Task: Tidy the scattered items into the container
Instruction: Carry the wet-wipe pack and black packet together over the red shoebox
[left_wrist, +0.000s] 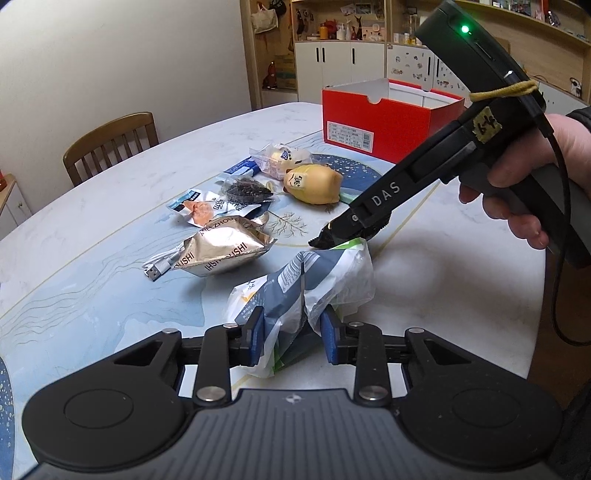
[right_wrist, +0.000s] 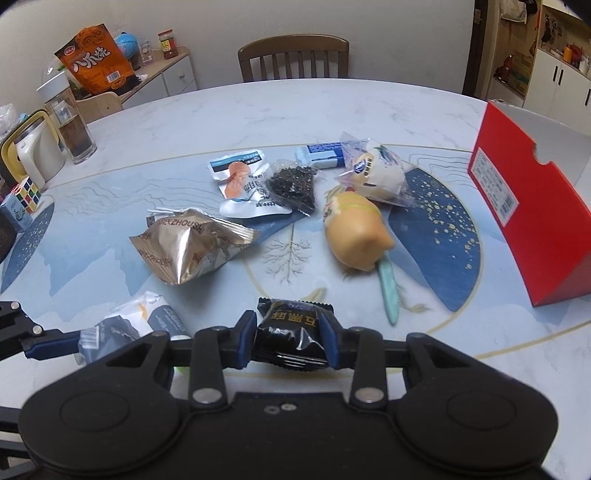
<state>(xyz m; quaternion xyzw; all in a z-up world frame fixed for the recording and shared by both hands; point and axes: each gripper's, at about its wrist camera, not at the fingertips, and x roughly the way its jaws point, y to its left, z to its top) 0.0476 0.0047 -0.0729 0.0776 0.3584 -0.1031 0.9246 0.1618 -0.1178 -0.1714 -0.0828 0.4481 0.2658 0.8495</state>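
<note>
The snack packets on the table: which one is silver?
The crinkled packet printed ZHOUSHI, lying at the left of the pile. The loose others are clear, white or pale blue, and the grippers hold a black and a grey-white one.

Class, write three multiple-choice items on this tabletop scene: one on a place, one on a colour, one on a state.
1. Where does the red box stand?
A. on the table's far part
B. on the chair
C. on the floor

2. What colour is the packet in the right gripper?
A. silver
B. black
C. orange

3. The left gripper is:
A. open and bare
B. shut on the white and blue bag
C. inside the box

Answers: 1 A, it sits beyond the scattered snacks; 2 B, dark wrapper between the pads; 3 B, bag pinched between the pads.
</note>
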